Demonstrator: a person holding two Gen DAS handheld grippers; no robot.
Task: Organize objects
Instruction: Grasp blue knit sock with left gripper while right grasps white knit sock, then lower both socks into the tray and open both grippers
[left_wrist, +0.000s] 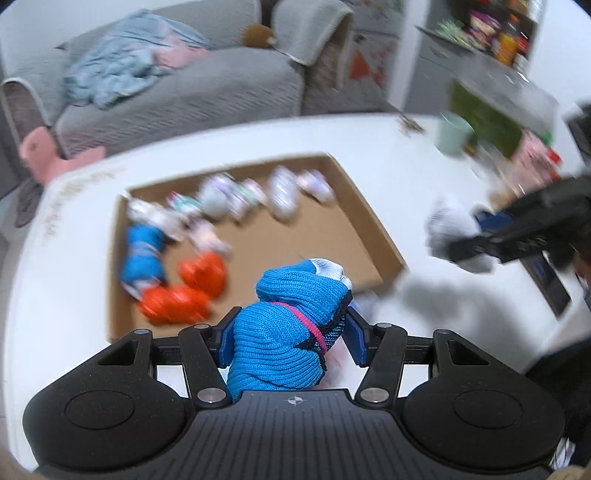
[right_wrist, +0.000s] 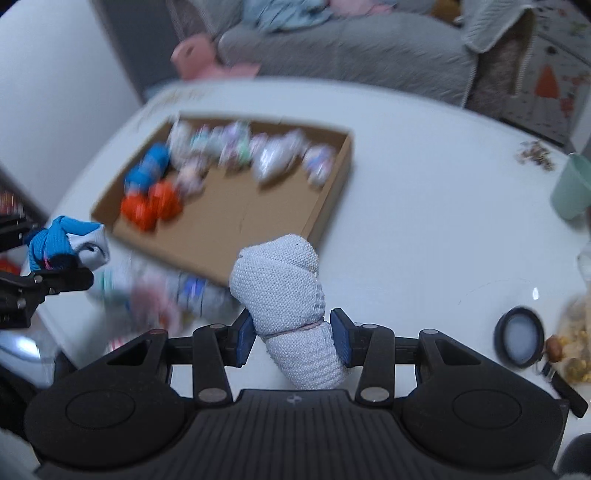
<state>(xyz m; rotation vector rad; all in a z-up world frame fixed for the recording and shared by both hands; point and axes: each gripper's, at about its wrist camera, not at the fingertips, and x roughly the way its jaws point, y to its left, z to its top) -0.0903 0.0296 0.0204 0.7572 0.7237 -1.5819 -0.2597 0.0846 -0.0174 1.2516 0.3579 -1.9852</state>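
Note:
My left gripper (left_wrist: 291, 325) is shut on a rolled blue sock bundle (left_wrist: 295, 291) with a pink band and a white toe, held above the near edge of a shallow cardboard box (left_wrist: 369, 229). In the box lie orange rolls (left_wrist: 184, 291), a blue roll (left_wrist: 144, 254) and several pale rolls (left_wrist: 280, 192). My right gripper (right_wrist: 291, 332) is shut on a white rolled sock bundle (right_wrist: 277, 280) above the box's (right_wrist: 229, 206) near right corner. The right wrist view shows the left gripper (right_wrist: 51, 254) with its blue bundle (right_wrist: 55, 240) at far left. The right gripper (left_wrist: 465, 236) appears at the left wrist view's right side.
The box rests on a white table (right_wrist: 424, 221). Several loose sock rolls (right_wrist: 177, 295) lie on the table by the box's near side. A pale green cup (right_wrist: 570, 188) stands far right, with a round black lid (right_wrist: 519, 336) and a snack bag (right_wrist: 576, 332) nearer. A grey sofa (left_wrist: 184, 92) is beyond.

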